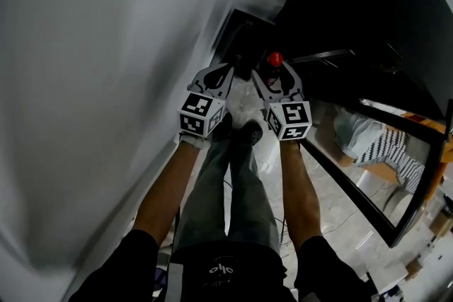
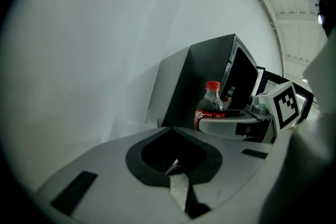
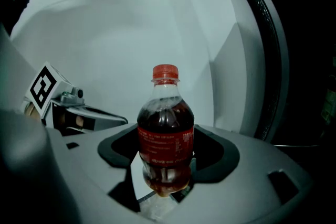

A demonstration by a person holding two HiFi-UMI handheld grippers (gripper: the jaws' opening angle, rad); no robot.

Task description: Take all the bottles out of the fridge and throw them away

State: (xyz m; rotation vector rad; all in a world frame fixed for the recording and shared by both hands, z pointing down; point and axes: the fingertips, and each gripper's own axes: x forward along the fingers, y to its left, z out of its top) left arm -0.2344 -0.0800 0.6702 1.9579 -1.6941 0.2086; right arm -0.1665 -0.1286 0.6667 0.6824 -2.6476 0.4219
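Facing the outstretched arms point(image 1: 301, 187) at twelve o'clock stands a black box point(image 2: 205, 81) against the white wall point(image 1: 106, 81). Right gripper point(image 3: 164, 190) clamps an upright cola bottle point(image 3: 165, 139); left gripper point(image 2: 178, 180), clenched, holds nothing.

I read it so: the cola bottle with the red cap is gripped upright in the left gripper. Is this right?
Not quite: the cola bottle is gripped upright in the right gripper, not the left one. The right gripper view shows its jaws closed on the bottle, while the left gripper holds nothing.
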